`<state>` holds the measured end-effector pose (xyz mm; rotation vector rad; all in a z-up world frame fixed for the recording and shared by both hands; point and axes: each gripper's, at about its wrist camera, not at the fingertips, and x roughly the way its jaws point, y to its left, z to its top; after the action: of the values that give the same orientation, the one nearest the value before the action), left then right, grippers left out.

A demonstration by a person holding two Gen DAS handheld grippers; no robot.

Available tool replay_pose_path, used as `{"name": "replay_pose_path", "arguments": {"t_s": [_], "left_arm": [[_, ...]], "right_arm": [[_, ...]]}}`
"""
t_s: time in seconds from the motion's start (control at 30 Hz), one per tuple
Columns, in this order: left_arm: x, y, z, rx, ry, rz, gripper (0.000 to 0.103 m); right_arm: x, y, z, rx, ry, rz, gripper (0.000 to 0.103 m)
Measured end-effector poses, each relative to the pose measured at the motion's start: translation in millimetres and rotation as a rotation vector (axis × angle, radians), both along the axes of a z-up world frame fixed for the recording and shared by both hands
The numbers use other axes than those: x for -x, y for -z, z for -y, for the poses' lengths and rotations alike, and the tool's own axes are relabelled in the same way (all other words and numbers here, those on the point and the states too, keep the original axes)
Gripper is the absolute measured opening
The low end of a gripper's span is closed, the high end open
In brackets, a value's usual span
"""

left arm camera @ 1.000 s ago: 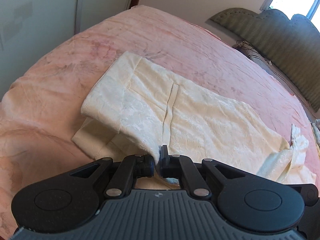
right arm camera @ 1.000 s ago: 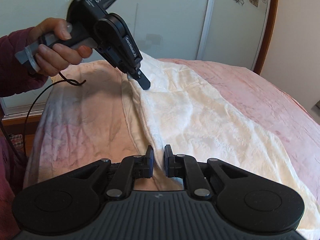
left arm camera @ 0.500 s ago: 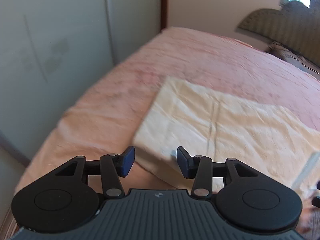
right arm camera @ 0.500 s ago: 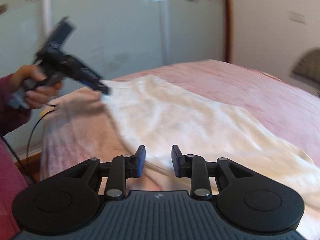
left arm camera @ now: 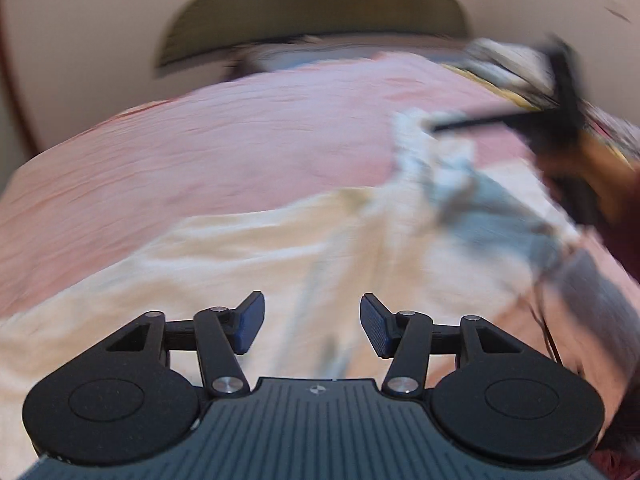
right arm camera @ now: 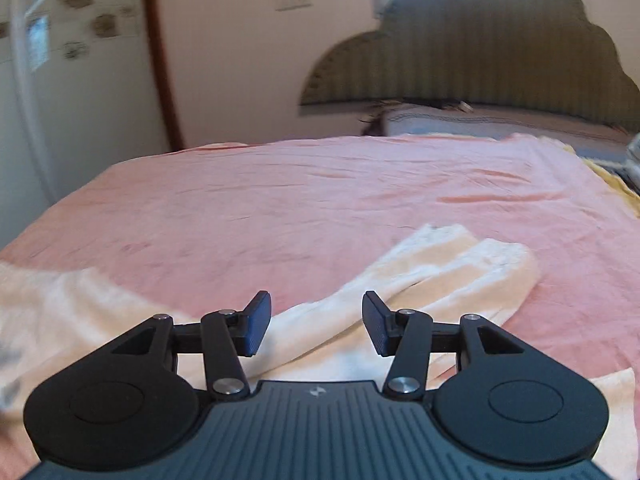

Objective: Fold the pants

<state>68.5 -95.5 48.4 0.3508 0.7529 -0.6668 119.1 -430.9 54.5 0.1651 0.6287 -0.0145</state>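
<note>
Cream-white pants point(left arm camera: 248, 256) lie folded lengthwise on the pink bed cover point(left arm camera: 200, 148). My left gripper point(left arm camera: 312, 324) hovers over the cloth, its jaws opening, nothing between them. The left wrist view is blurred by motion; at its upper right the other gripper point(left arm camera: 560, 116), held in a hand, reaches toward the pants' bunched end point(left arm camera: 432, 148). In the right wrist view the pants' leg ends point(right arm camera: 460, 268) lie ahead on the cover point(right arm camera: 280, 200). My right gripper point(right arm camera: 316, 324) is above the cloth, jaws opening and empty.
A green padded headboard point(right arm camera: 480, 52) stands at the far end of the bed with bedding point(right arm camera: 500, 120) in front of it. A wall and a door frame point(right arm camera: 160, 60) are at the left. A dark red sleeve point(left arm camera: 624, 232) shows at the right edge.
Both grippers let go of the pants' edge and opened. Both swung round from the wardrobe side to face the headboard end of the bed.
</note>
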Motion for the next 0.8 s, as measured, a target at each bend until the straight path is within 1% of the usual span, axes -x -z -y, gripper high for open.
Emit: {"name": "replay_pose_path", "arguments": {"t_s": [0.07,0.13,0.17,0.23,0.3,0.37,0.4,0.43,0.47,0.5,0.53,0.57,0.6,0.7,0.8], "left_arm": [[4,15,26,-0.027,0.078,-0.007,0.055],[3,34,41,-0.05,0.123,-0.031,0.047],[2,41,46,-0.053,0.137,-0.042,0.046],[-1,53,53,-0.067,0.15,-0.043,0.044],[-3,61,57,-0.081,0.147,-0.016,0.043],[-4,66,60,-0.08,0.146,-0.002,0.043],[-6,66,62,-0.076,0.143,0.004,0.043],[-6,68,64,-0.07,0.143,0.01,0.041],[-6,70,64,-0.069,0.141,0.017,0.035],[-6,70,65,-0.078,0.129,0.03,0.025],[-8,68,66,-0.087,0.116,0.042,0.014],[-8,67,65,-0.09,0.1,0.053,0.008],[-9,66,64,-0.086,0.082,0.06,0.0],[-8,61,59,-0.044,0.084,0.069,0.0],[4,56,57,-0.027,0.135,0.1,0.0]], "right_arm": [[-42,6,23,-0.027,0.079,-0.034,0.049],[-76,12,45,-0.062,0.159,-0.071,0.049],[-89,16,53,-0.08,0.176,-0.087,0.049],[-114,26,60,-0.067,0.229,-0.141,0.049],[-137,42,60,-0.038,0.255,-0.238,0.051],[-145,56,60,-0.014,0.307,-0.288,0.058],[-147,58,58,0.003,0.302,-0.282,0.059],[-148,58,56,0.043,0.297,-0.274,0.056],[-148,59,53,0.08,0.294,-0.274,0.043],[-146,59,52,0.109,0.294,-0.264,0.036],[-142,58,54,0.103,0.296,-0.246,0.026],[-135,55,59,0.069,0.306,-0.221,0.021],[-127,51,65,0.03,0.32,-0.184,0.02],[-87,35,84,-0.101,0.363,-0.057,0.016],[-30,22,106,-0.226,0.408,0.055,0.015]]}}
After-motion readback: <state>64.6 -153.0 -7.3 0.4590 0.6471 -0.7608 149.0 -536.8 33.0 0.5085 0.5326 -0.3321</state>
